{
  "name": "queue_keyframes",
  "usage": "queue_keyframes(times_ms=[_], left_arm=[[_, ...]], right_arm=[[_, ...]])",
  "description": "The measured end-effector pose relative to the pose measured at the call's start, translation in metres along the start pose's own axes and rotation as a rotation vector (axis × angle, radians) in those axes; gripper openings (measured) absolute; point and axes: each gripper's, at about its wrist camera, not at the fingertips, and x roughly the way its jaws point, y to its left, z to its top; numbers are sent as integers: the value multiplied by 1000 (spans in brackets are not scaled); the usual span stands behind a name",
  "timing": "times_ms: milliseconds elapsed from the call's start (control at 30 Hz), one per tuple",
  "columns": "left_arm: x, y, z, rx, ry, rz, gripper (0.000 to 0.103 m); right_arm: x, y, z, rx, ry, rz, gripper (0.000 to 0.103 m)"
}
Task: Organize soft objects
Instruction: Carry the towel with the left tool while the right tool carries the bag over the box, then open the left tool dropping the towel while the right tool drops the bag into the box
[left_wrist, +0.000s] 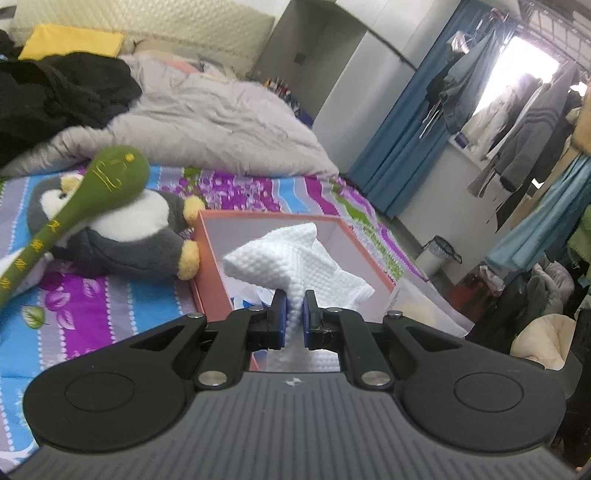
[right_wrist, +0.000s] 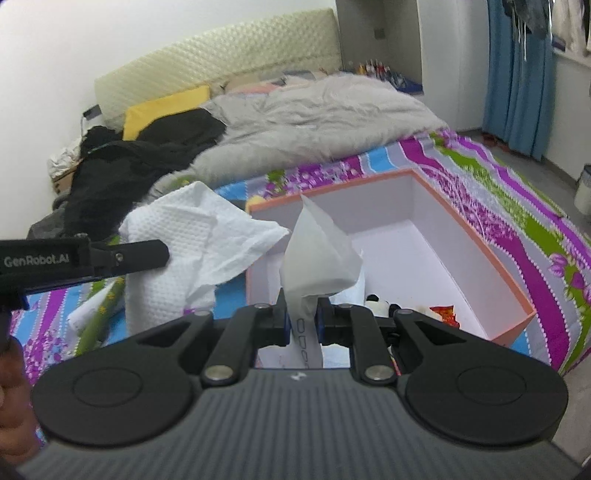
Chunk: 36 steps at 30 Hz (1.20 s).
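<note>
left tool (left_wrist: 294, 312) pinches a white textured cloth (left_wrist: 295, 258) above the near edge of the orange box (left_wrist: 207, 258) on the bed (left_wrist: 110, 314). right tool (right_wrist: 302, 314) pinches a thin white tissue (right_wrist: 317, 258) over the same box. penguin plush (left_wrist: 129, 229) and green plush stick (left_wrist: 74, 206) lie beside the box.

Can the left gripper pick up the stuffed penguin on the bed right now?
Probably not yet. The left gripper is shut on a white textured cloth, so its jaws are taken. The penguin lies beside the pink box, and a green plush stick rests across it.
</note>
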Motion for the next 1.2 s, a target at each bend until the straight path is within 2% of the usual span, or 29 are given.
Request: queue_keyframes(times_ms=[500, 733, 833, 867, 900, 933, 967, 1000, 1200], left_arm=[[147, 12, 21, 19, 176, 14, 11], [184, 17, 20, 35, 226, 38, 11], [191, 19, 17, 41, 242, 66, 12], [193, 20, 16, 43, 250, 81, 20], [195, 21, 16, 42, 257, 95, 26], [195, 23, 16, 35, 256, 93, 41], [194, 24, 17, 24, 249, 89, 52], [192, 24, 18, 19, 238, 86, 53], [170, 14, 28, 55, 198, 88, 53]], right_arm=[[101, -60, 17, 67, 161, -52, 18], [132, -74, 13, 110, 211, -63, 18], [143, -78, 11, 139, 249, -56, 22], [145, -78, 10, 137, 253, -59, 25], [145, -77, 10, 135, 253, -61, 37], [145, -77, 11, 136, 252, -63, 51], [144, -76, 11, 136, 248, -60, 55], [142, -74, 11, 133, 243, -55, 59], [123, -70, 18, 123, 206, -59, 59]])
